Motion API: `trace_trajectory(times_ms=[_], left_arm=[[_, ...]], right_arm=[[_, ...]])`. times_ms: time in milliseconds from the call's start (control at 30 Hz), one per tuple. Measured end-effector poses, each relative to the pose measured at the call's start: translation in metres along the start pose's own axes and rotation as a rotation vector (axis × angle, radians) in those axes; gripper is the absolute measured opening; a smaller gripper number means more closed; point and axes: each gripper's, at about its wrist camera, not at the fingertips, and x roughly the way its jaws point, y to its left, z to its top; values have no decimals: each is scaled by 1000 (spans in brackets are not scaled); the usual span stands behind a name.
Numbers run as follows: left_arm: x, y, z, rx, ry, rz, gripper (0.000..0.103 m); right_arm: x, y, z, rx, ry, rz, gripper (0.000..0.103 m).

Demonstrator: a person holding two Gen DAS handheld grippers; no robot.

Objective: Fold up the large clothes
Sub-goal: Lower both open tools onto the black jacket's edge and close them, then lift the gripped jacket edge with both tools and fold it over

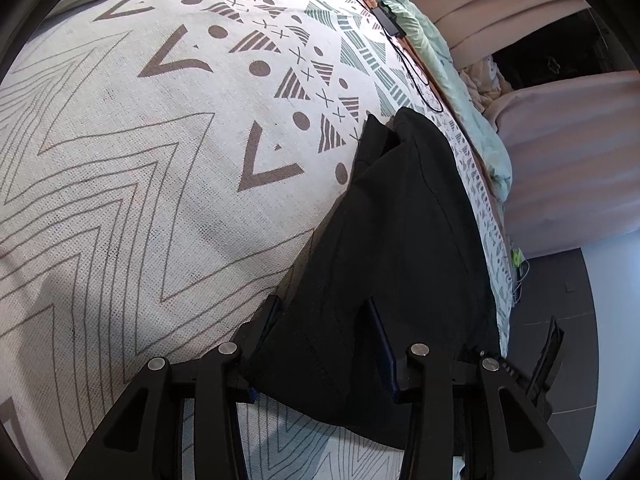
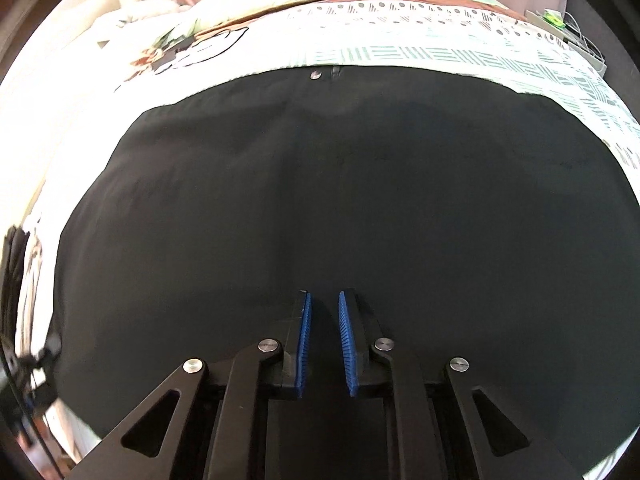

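While my left gripper (image 1: 324,320) straddles the black trousers (image 2: 340,200) on the patterned bedspread (image 1: 160,160), my right gripper (image 2: 323,300), narrowly parted above them, risks pinching only one layer.

Two wrist cameras looking down onto one bed

The left one is looking steeply along its tongs (image 1: 324,312) across the patterned bedspread (image 1: 140,200); the right is hovering close over the black garment (image 2: 320,200), which both views are sharing.
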Motion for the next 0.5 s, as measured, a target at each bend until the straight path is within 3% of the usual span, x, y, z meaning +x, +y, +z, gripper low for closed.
trace_trajectory(times_ms=[500], left_arm=[[4, -5, -1, -21, -17, 47, 40]], right_arm=[[50, -8, 94, 29, 21, 53, 14]])
